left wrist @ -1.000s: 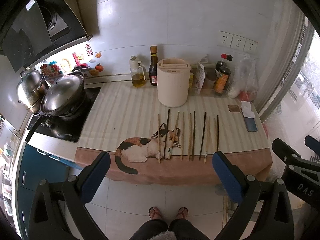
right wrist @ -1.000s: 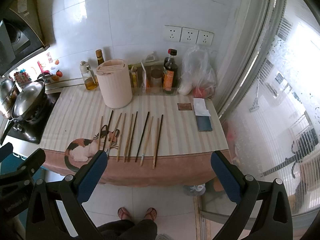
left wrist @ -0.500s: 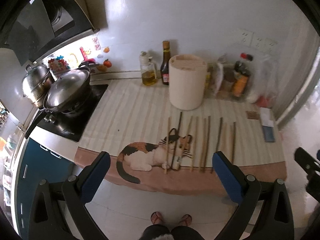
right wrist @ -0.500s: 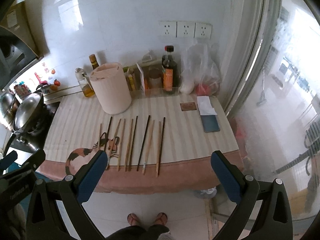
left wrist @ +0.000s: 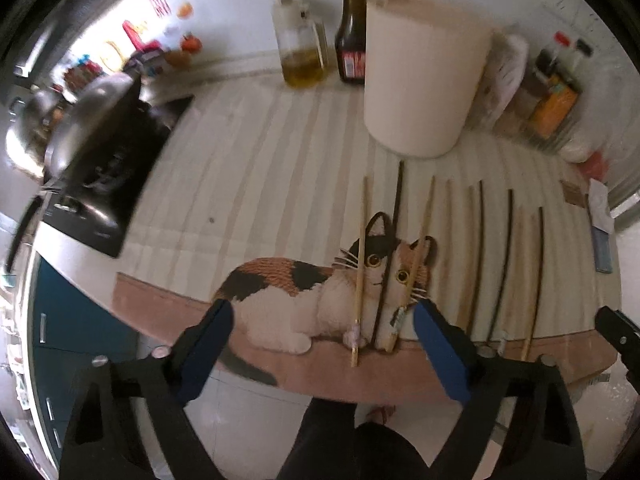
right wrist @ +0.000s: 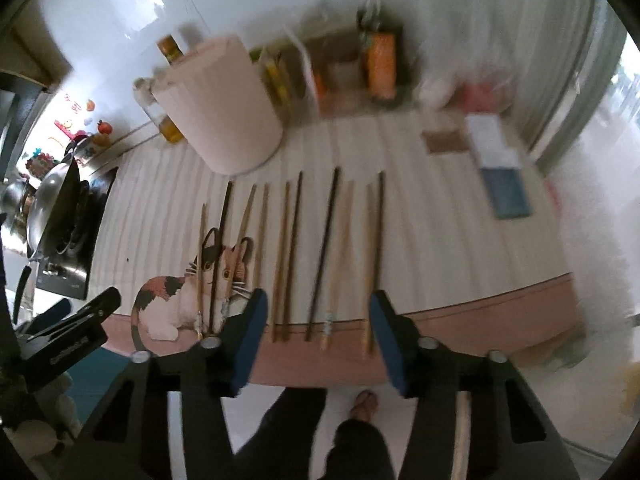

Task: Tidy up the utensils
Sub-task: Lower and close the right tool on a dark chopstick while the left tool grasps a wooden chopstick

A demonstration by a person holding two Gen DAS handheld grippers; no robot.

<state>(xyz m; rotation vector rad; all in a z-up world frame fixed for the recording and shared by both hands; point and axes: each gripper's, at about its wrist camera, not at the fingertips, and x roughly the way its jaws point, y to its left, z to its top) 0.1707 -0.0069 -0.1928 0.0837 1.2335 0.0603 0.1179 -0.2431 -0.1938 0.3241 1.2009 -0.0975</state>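
**Chopsticks in a row at the desk's front edge**

White wall tiles are seen behind a desk (left wrist: 248, 168) that is covered by a striped mat with a cat picture (left wrist: 320, 292) on it. Chopsticks (right wrist: 292, 256) are laid side by side on the mat, light ones and dark ones, with small gaps between them. Their near ends are seen right at the pink front edge of the mat. A tall cream holder (left wrist: 424, 76) is stood behind the row, just past the far tips. Bottles are lined up along the wall, and a stove with a pan (left wrist: 92, 120) is seen at the left end. A wide bare strip of mat is left between the stove and the sticks.

The left claw (left wrist: 320, 344) is held over the cat picture, and its jaws have just been closing but are kept wide. Three sticks are framed between its blue pads, untouched. The right claw (right wrist: 316, 328) has just been closing too and is kept narrower. Several sticks' near ends are seen in its gap, and nothing is gripped. Floor and the person's feet are seen below the desk edge.
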